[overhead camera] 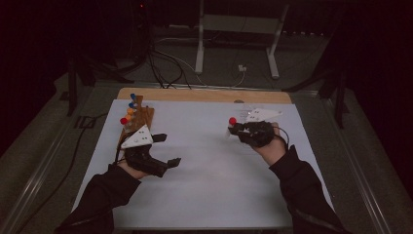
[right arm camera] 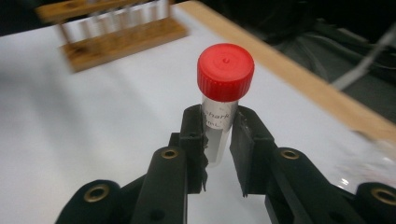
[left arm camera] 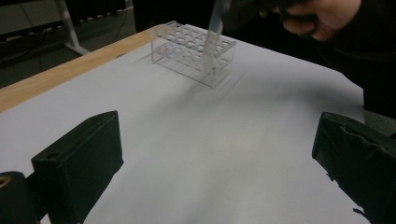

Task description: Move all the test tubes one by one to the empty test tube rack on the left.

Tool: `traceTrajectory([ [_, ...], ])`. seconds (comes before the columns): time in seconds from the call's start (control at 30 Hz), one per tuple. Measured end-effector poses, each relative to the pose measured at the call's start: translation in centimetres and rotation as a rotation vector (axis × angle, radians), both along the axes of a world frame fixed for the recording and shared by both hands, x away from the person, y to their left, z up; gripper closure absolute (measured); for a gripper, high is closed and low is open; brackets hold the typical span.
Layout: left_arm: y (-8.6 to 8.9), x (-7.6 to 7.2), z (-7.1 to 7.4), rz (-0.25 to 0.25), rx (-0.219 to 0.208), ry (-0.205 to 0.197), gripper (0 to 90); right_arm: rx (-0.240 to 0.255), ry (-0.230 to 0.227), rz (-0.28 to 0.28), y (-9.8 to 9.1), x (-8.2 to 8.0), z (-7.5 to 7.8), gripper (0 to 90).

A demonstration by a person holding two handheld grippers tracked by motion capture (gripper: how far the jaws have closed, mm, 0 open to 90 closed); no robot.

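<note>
The red-capped tube [right arm camera: 219, 112] is sitting upright between the jaws of the right gripper [right arm camera: 218, 140], which are closing narrowly on its clear, labelled body just under the cap. In the high view the tube [overhead camera: 233, 121] is showing as a red dot at about 1 o'clock from the bench's middle, sticking out at the 9 o'clock end of the right gripper [overhead camera: 236, 128], and the right hand [overhead camera: 271, 146] is gripping that tool from the 5 o'clock side.

In the left gripper view, a clear plastic rack [left arm camera: 194, 51] is standing on the white sheet at about 12 o'clock, and the tube's blurred, pale body [left arm camera: 215, 23] is hanging above it.

The left gripper [overhead camera: 166, 150] is resting at about 9 o'clock on the bench [overhead camera: 204, 95], its jaws standing wide with nothing between them; in its own view the two black pads are sitting far apart over bare sheet. The left hand [overhead camera: 130, 168] is holding it from the 7 o'clock side.

A wooden rack [overhead camera: 139, 119] is standing just beyond the left gripper, toward 11 o'clock, carrying tubes with red, orange and blue caps. In the right gripper view the wooden rack [right arm camera: 121, 32] is appearing blurred at 11 o'clock, well apart from the held tube.
</note>
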State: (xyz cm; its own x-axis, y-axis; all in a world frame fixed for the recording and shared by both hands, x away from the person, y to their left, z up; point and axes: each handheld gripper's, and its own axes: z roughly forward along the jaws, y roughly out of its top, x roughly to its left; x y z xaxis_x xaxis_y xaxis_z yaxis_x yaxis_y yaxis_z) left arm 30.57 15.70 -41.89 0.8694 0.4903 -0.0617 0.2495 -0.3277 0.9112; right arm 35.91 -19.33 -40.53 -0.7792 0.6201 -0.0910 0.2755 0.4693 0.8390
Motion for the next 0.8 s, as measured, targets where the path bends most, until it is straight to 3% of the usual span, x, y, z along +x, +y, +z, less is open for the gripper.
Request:
traceTrajectory([
  [0.33,-3.3,0.1,0.8,-0.094,-0.008,-0.022,7.6,-0.026,0.054,0.137,3.0,-4.0,-2.2,74.7],
  [0.6,-5.7,0.6,0.9,-0.153,-0.014,-0.043,28.0,-0.016,0.064,0.191,4.3,-5.0,-2.3,74.7],
  [0.8,-6.7,1.1,0.5,-0.159,-0.009,-0.049,41.0,-0.017,0.062,0.21,4.7,-5.3,-2.4,74.7],
])
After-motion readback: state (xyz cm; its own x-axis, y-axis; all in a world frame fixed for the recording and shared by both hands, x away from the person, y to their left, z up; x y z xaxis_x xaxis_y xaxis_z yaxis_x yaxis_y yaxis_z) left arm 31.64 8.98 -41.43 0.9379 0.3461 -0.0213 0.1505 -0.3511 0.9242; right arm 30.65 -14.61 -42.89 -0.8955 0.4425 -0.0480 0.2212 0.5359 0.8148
